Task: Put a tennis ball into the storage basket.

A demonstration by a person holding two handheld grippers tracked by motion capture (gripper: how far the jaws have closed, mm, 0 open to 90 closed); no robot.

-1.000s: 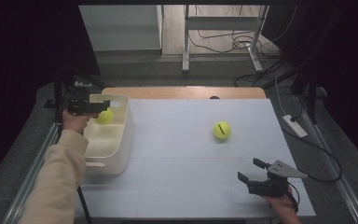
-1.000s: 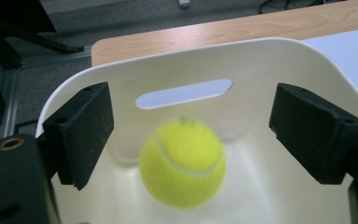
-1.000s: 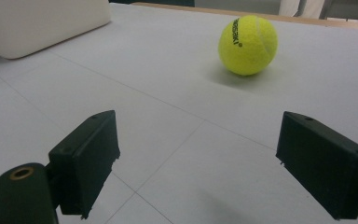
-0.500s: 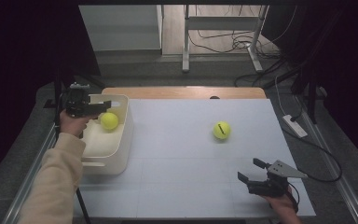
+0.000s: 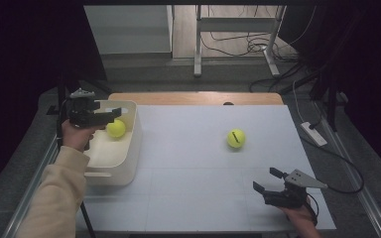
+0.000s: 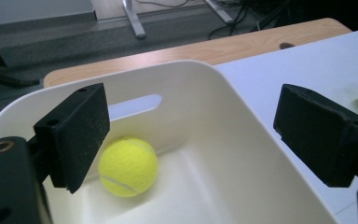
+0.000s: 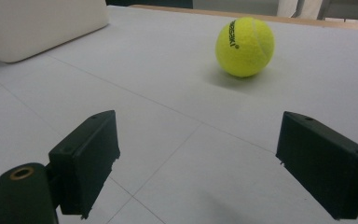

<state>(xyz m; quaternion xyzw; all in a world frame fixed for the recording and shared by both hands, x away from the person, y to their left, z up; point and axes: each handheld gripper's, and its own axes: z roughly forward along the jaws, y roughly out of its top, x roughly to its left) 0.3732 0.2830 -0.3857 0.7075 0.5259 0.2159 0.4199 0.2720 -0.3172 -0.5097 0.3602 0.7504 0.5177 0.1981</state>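
A yellow tennis ball (image 5: 116, 128) lies inside the cream bin (image 5: 110, 171) at the table's left. My left gripper (image 5: 113, 114) hovers over the bin's far end; its jaws have just been opening and hold nothing. In the left gripper view the ball (image 6: 127, 166) rests on the bin floor below the left pad, inside the bin wall (image 6: 242, 140). A second tennis ball (image 5: 236, 138) sits on the white mat right of centre. My right gripper (image 5: 264, 179) stands open near the front right, and that ball (image 7: 244, 46) lies well ahead of its jaws (image 7: 198, 158).
The white mat (image 5: 188, 198) covers a wooden table whose far edge (image 5: 193, 97) shows. A power strip (image 5: 313, 134) and cables lie past the right edge. The bin's corner (image 7: 37, 23) shows at the upper left of the right gripper view.
The ball that was between the left gripper's jaws has dropped into the bin, and that gripper has drawn back slightly and risen. The right gripper and the other ball have not moved.
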